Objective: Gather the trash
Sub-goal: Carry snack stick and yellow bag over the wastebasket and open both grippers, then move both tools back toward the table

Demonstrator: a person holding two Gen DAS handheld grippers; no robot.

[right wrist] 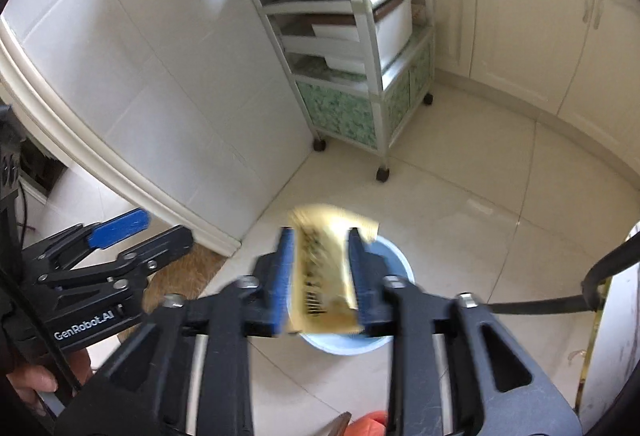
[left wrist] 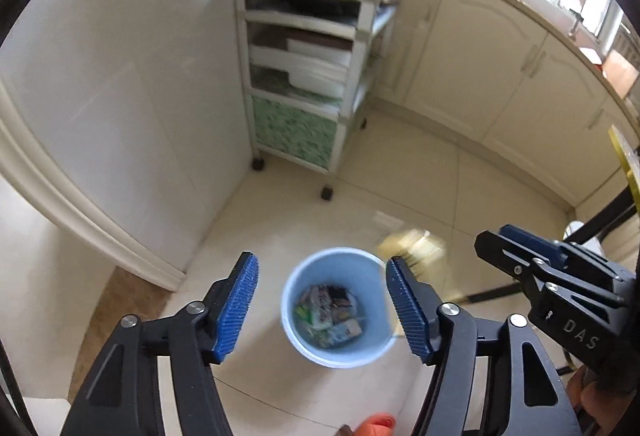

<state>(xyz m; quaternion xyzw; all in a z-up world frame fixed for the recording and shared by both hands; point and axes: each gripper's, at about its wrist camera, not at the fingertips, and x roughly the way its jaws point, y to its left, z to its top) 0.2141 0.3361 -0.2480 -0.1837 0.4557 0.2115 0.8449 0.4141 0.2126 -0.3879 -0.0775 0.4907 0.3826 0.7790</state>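
The right tool (right wrist: 320, 276) has its jaws part open with a gold wrapper (right wrist: 324, 276) between them, directly above the blue bin (right wrist: 394, 264) on the floor; blur makes it hard to tell, but the pads seem no longer to press it. It looks light, thin and crinkly, likely slippery foil, best pinched flat across its middle. The left tool (left wrist: 320, 308) stands wide and empty, the bin below between its fingers.

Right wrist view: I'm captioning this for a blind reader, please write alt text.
A blurred gold wrapper sits between the right gripper's parted blue pads, above a pale blue bin on the tiled kitchen floor. A wheeled shelf cart stands behind.
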